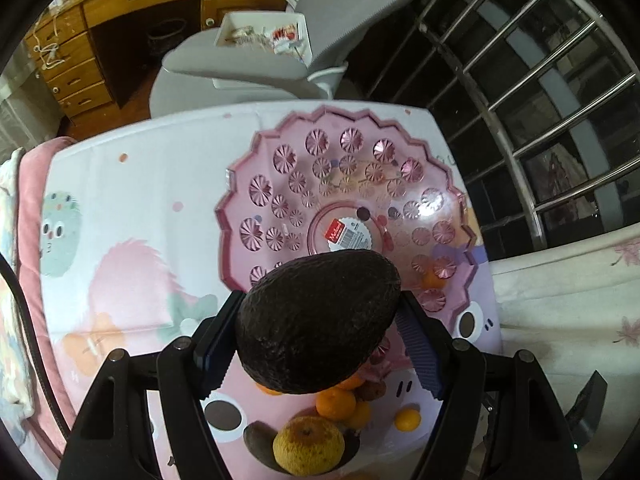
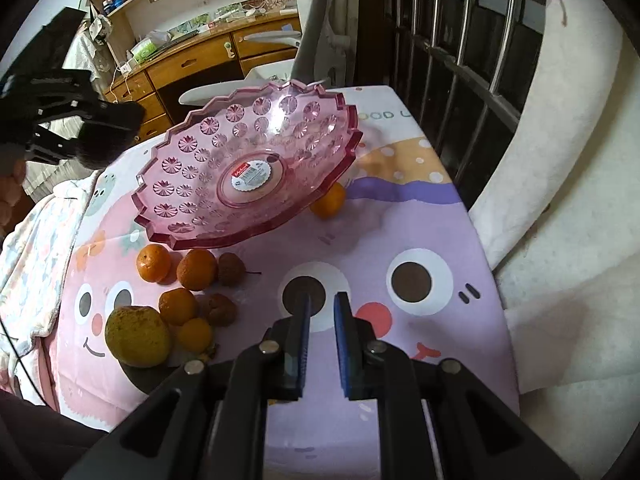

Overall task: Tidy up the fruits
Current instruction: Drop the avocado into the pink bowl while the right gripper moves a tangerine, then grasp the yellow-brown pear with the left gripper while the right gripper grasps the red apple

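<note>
My left gripper (image 1: 320, 320) is shut on a dark avocado (image 1: 316, 320) and holds it above the near rim of the pink glass fruit bowl (image 1: 248, 208). In the right wrist view the left gripper (image 2: 100, 136) with the avocado hovers left of the bowl (image 2: 180, 216). Several small oranges (image 2: 154, 263), a large yellow-green citrus (image 2: 138, 336) and brown lychee-like fruits (image 2: 231, 268) lie on the table in front of the bowl. One orange (image 2: 329, 200) sits under the bowl's right rim. My right gripper (image 2: 320, 336) is nearly closed and empty, low over the tablecloth.
A cartoon-print tablecloth (image 2: 400, 240) covers the table. A grey chair (image 1: 248, 64) and a wooden desk (image 1: 100, 20) stand behind. A metal window grille (image 1: 540, 80) runs along the right. White bedding (image 2: 560, 200) lies to the right, a pink blanket (image 1: 28, 200) to the left.
</note>
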Available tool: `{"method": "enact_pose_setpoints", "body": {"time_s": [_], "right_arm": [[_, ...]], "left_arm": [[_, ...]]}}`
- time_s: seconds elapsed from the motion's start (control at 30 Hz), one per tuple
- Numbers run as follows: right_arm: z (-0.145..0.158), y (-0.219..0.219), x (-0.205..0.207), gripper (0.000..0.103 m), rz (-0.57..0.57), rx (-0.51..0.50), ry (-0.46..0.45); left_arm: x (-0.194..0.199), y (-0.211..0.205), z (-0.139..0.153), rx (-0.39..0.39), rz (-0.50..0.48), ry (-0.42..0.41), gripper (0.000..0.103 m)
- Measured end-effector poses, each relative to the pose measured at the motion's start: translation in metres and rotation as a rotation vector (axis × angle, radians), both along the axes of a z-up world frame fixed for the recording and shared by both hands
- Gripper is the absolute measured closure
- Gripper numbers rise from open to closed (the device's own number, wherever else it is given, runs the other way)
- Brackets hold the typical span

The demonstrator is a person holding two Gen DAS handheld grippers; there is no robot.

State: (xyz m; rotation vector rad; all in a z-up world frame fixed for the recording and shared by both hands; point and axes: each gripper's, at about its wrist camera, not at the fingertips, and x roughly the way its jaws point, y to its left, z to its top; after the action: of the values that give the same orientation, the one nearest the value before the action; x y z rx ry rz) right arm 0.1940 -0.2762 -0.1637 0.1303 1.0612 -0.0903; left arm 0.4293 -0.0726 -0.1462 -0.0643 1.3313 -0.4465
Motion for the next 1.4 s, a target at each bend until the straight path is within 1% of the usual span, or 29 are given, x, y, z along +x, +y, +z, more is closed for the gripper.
{"method": "enact_pose_setpoints", "body": {"time_s": [0.23, 0.43, 0.47, 0.53, 0.6, 0.77, 1.0, 1.1, 1.17, 1.4], "right_arm": [[-0.02, 0.008, 0.008, 0.091, 0.04, 0.015, 0.05], [-0.031, 0.011, 0.011, 0.091, 0.056, 0.025, 0.073], [-0.032, 0.011, 0.011, 0.091, 0.055, 0.027, 0.075], [-0.034, 0.011, 0.011, 0.091, 0.054, 0.029, 0.079], [-0.035, 0.011, 0.01, 0.091, 0.05, 0.032, 0.082], [-0.03, 0.011, 0.006, 0.091, 0.04, 0.031, 0.065], [-0.016, 0.018, -0.011, 0.09, 0.03, 0.035, 0.025], [-0.01, 0.022, -0.022, 0.085, 0.018, 0.044, 0.007], [-0.006, 0.026, -0.031, 0.079, 0.007, 0.051, -0.01], [0.003, 0.042, -0.067, 0.071, -0.043, 0.134, -0.055]], "left_arm": [[0.012, -0.017, -0.043, 0.049, -0.031, 0.078, 0.03], [0.015, -0.024, -0.064, 0.078, -0.042, 0.111, 0.031], [0.015, -0.024, -0.064, 0.068, -0.042, 0.104, 0.031], [0.017, -0.026, -0.058, 0.038, -0.049, 0.084, 0.027], [0.019, -0.026, -0.05, 0.042, -0.047, 0.061, 0.022], [0.014, -0.02, -0.031, 0.033, -0.044, 0.025, 0.022], [-0.018, -0.003, -0.006, 0.036, -0.038, -0.014, 0.022], [-0.039, 0.007, 0.001, 0.043, -0.041, -0.021, 0.022], [-0.054, 0.014, 0.004, 0.048, -0.044, -0.027, 0.022], [-0.1, 0.036, 0.005, 0.074, -0.065, -0.021, 0.022]]}}
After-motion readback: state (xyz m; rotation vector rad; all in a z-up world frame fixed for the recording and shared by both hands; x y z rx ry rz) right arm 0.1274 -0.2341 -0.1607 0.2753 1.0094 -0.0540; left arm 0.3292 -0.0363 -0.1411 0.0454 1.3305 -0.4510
